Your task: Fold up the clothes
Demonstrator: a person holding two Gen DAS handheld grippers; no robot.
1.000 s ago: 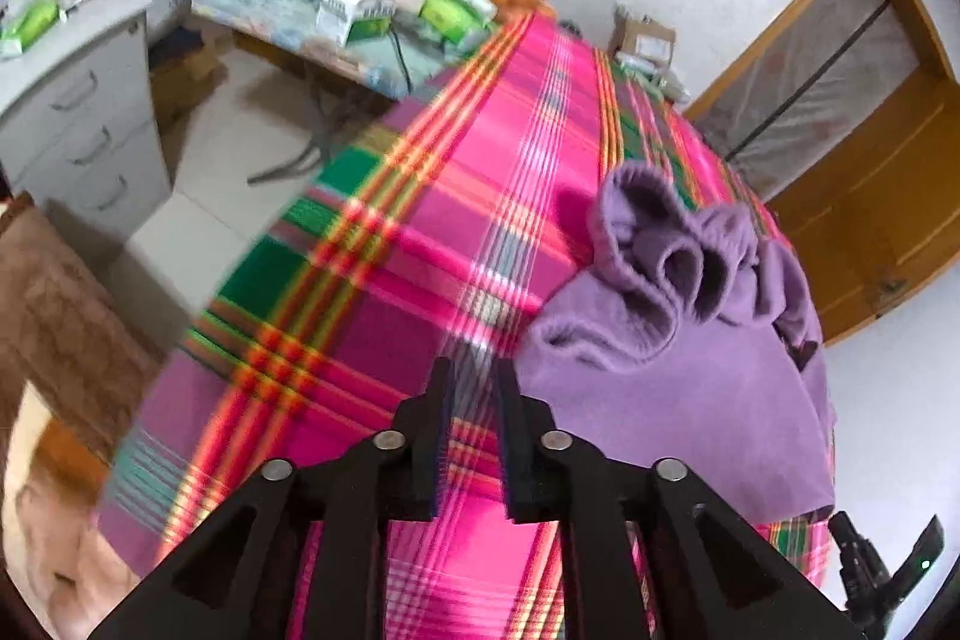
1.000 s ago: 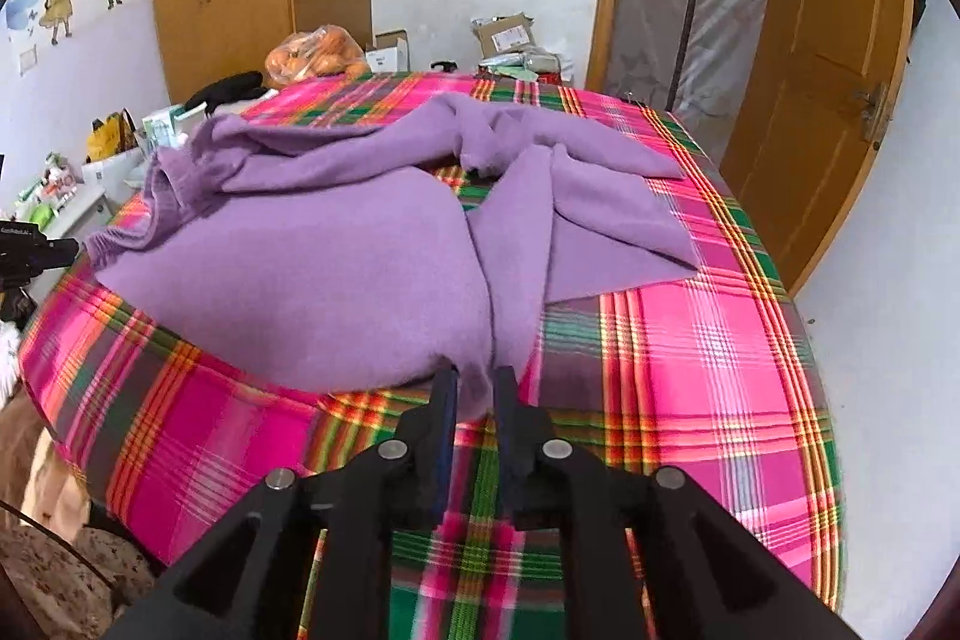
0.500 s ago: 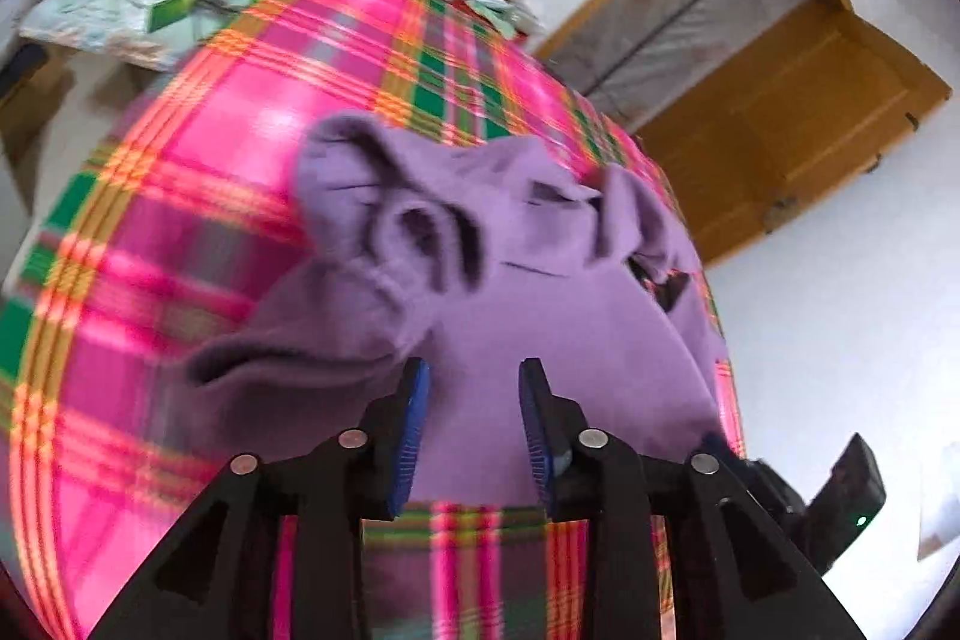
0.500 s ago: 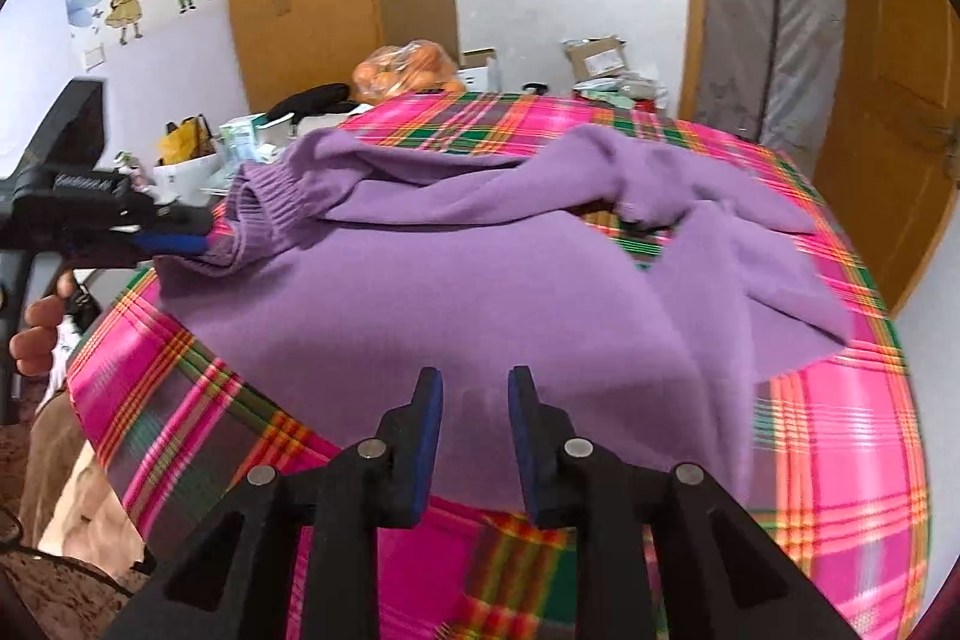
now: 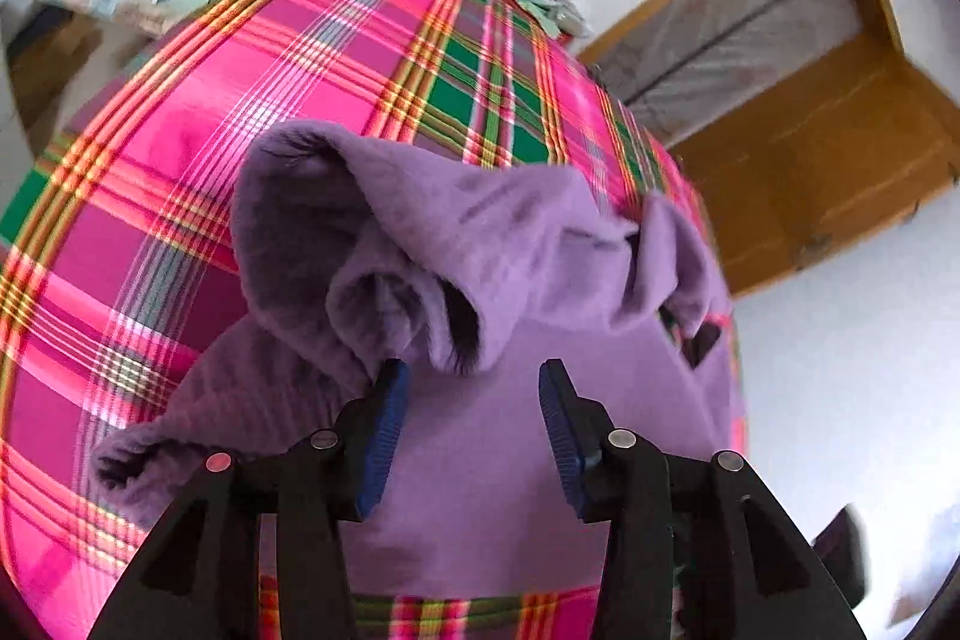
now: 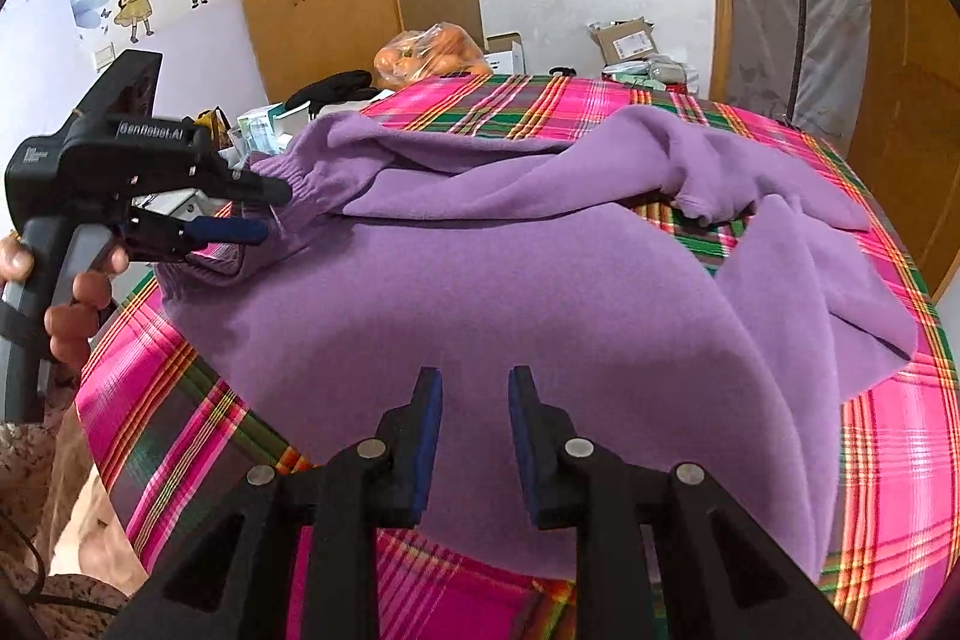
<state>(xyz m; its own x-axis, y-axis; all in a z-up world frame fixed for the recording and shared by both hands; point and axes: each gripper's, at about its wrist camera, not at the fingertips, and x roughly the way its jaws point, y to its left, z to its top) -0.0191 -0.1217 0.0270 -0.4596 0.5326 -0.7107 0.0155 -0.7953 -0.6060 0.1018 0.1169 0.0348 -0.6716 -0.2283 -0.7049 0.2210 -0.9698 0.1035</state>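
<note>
Clearly, left tool (image 6: 264,211) housing reads "GenRobot.AI".

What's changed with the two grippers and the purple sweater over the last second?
Both grippers opened and moved in over the purple sweater. The left gripper swung from bare plaid cloth to the ribbed edge; the right gripper advanced from the near hem onto the body. Neither has gripped fabric yet. The sweater lies as it did, sleeves crumpled.
</note>
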